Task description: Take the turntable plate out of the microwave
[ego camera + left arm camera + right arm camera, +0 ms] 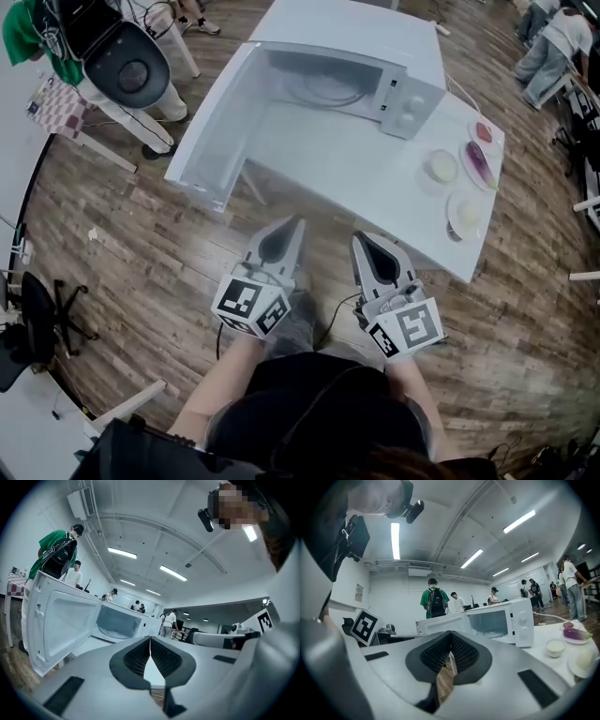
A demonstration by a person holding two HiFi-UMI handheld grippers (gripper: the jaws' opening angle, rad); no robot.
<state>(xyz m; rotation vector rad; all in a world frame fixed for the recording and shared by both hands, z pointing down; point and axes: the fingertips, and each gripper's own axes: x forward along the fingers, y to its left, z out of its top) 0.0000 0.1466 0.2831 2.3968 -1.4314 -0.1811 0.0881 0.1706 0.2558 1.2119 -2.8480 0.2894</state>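
A white microwave (375, 56) stands on a white table (375, 178) with its door (211, 141) swung wide open to the left. The glass turntable plate (328, 89) lies inside the cavity. It also shows through the opening in the right gripper view as the plate (493, 633). My left gripper (298, 223) and right gripper (358, 238) are side by side in front of the table's near edge, well short of the microwave. Both are shut with nothing between the jaws. The left gripper view shows the open door (61, 620) and the cavity (117, 623).
At the table's right end sit a bowl (442, 166), a plate with a purple vegetable (480, 164), a small dish (484, 131) and another plate (467, 214). A person in green (37, 37) stands at far left. Chairs and desks ring the wooden floor.
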